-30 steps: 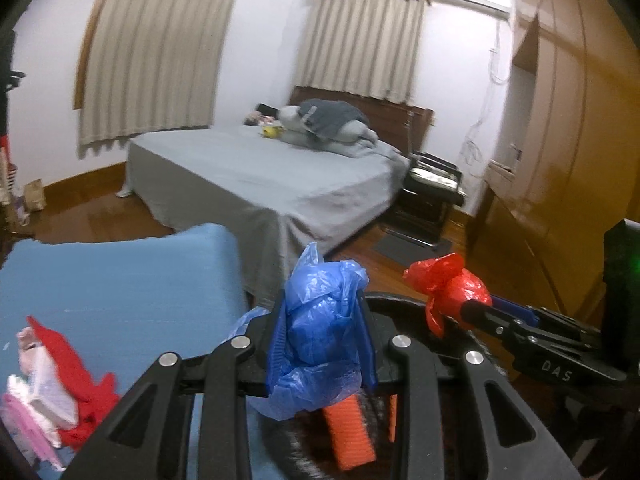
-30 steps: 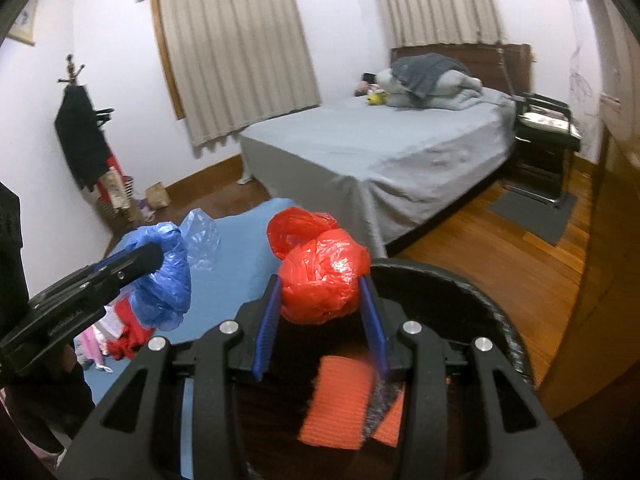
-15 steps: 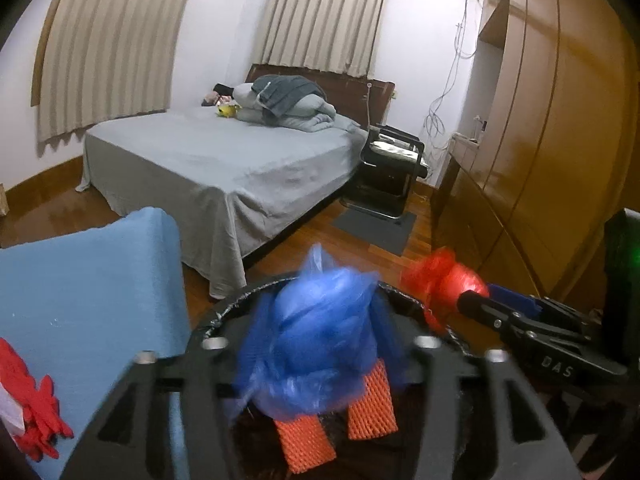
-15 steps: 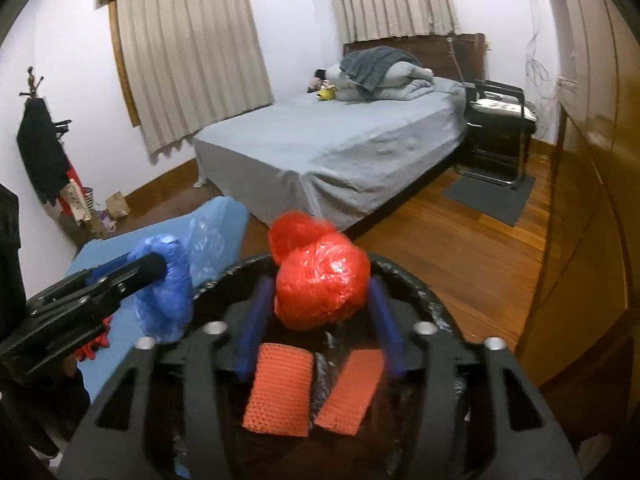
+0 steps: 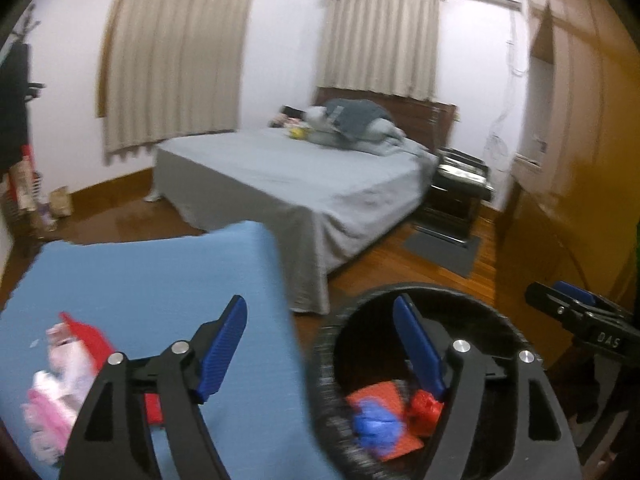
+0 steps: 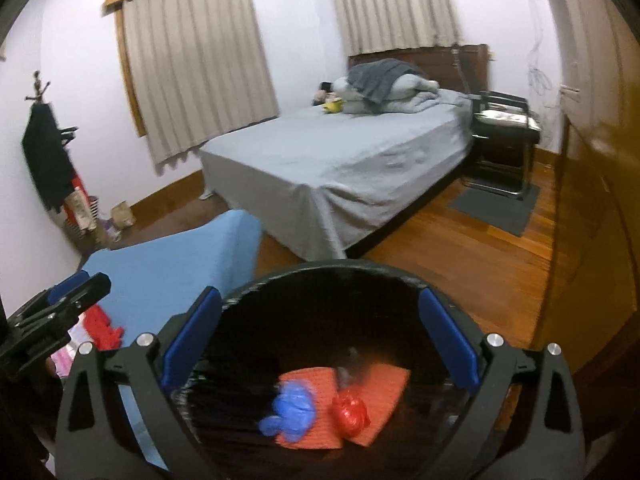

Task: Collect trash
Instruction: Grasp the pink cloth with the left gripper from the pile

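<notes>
Black round mesh bin [image 6: 320,270], crumpled blue bag [image 6: 292,408] and red bag [image 6: 350,412] inside on orange pads [image 6: 384,384], left tool [image 5: 320,340] and right tool [image 6: 320,324] both spread wide and empty, blue-cloth tabletop [image 5: 140,280] beside.

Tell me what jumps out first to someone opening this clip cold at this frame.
The black bin low in the right wrist view draws the eye first: a crumpled blue bag and a red bag lie on orange pieces at its bottom. The right gripper hangs over it with jaws wide open and empty. In the left wrist view, the left gripper is open too, straddling the bin's edge and a blue-covered surface holding red and pink clutter.
</notes>
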{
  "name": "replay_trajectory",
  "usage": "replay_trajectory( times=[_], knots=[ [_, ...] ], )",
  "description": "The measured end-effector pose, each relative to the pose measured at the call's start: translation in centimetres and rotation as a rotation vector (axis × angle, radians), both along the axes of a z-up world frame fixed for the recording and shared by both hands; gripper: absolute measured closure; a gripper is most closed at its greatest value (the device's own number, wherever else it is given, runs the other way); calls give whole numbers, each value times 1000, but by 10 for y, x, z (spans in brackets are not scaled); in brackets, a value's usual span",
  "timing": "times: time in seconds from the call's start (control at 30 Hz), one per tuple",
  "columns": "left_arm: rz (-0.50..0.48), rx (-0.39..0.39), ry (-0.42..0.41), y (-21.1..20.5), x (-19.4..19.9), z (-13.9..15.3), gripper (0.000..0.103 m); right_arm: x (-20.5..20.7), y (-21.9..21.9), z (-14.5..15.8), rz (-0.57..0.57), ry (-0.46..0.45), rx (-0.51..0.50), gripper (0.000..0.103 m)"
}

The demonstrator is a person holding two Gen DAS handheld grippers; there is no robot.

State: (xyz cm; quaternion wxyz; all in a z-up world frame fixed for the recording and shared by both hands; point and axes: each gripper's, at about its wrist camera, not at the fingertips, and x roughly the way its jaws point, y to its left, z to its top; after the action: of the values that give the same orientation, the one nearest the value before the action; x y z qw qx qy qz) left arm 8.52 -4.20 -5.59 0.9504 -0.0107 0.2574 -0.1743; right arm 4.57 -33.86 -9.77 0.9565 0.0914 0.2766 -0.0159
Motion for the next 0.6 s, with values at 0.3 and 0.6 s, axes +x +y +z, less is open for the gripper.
replay_trajectory(
  times=[0.3, 0.6],
  knots=[
    [230, 36, -1, 92, -15, -8, 28, 35, 89, 0, 196, 3, -1, 7],
    [400, 66, 24, 168, -34, -28, 29, 49, 161, -6, 338, 15, -25, 7]
  ],
)
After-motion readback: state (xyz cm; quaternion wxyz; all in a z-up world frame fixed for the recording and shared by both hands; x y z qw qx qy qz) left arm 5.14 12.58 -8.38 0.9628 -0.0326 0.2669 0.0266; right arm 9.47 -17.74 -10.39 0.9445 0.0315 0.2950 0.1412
